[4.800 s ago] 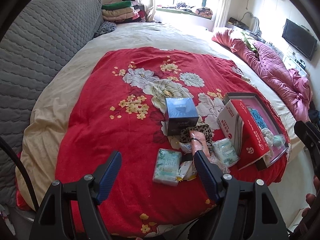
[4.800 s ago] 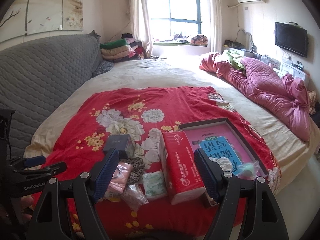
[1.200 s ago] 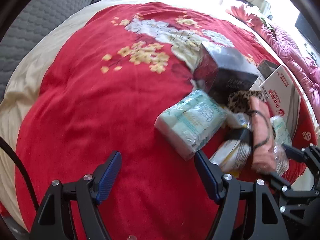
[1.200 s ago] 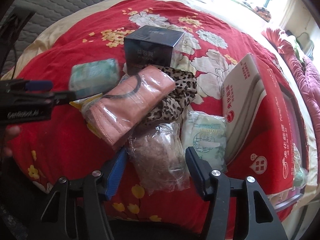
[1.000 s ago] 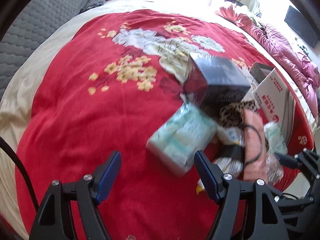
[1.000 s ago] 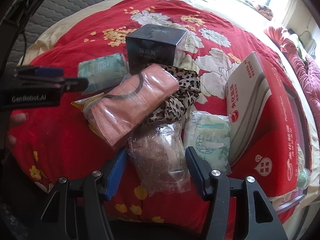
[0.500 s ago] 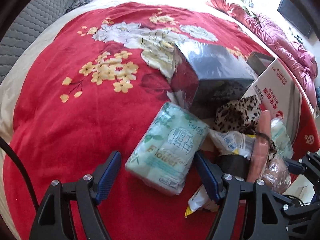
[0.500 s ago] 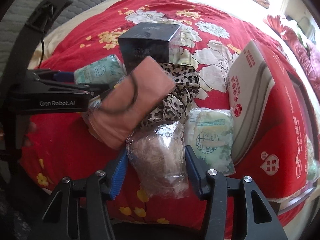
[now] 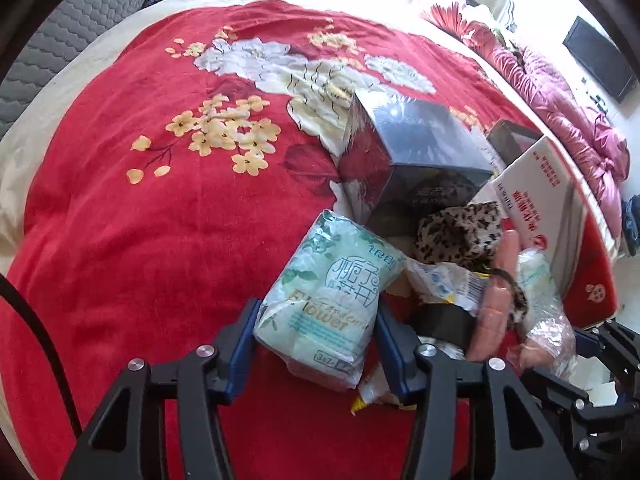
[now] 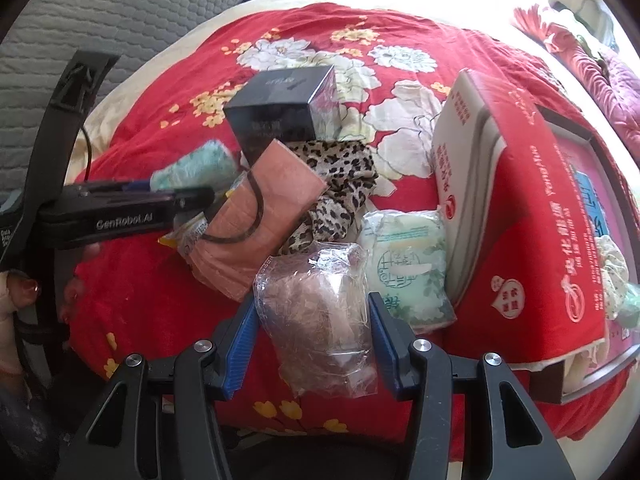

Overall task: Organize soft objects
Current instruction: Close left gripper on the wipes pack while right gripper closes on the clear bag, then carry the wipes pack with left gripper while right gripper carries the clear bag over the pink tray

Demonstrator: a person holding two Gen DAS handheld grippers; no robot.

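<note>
My left gripper [image 9: 316, 320] has closed its blue pads on a mint-green tissue pack [image 9: 332, 296] lying on the red floral blanket [image 9: 160, 220]; the pack also shows in the right wrist view [image 10: 196, 168]. My right gripper [image 10: 312, 328] is shut on a clear bag of brown fluffy stuff [image 10: 320, 312]. Around them lie a pink cloth pack [image 10: 260, 216], a leopard-print fabric [image 10: 340, 184] and a second mint tissue pack [image 10: 404, 264].
A dark shiny box [image 9: 408, 152] stands behind the pile. A large red and white tissue carton [image 10: 520, 208] leans on a shallow pink-lined tray [image 10: 592, 184] at the right. A grey quilted headboard [image 10: 120, 12] is at the far left.
Both grippers moved in on the pile and closed. The left pads now press the mint tissue pack; the right pads now press the clear bag.
</note>
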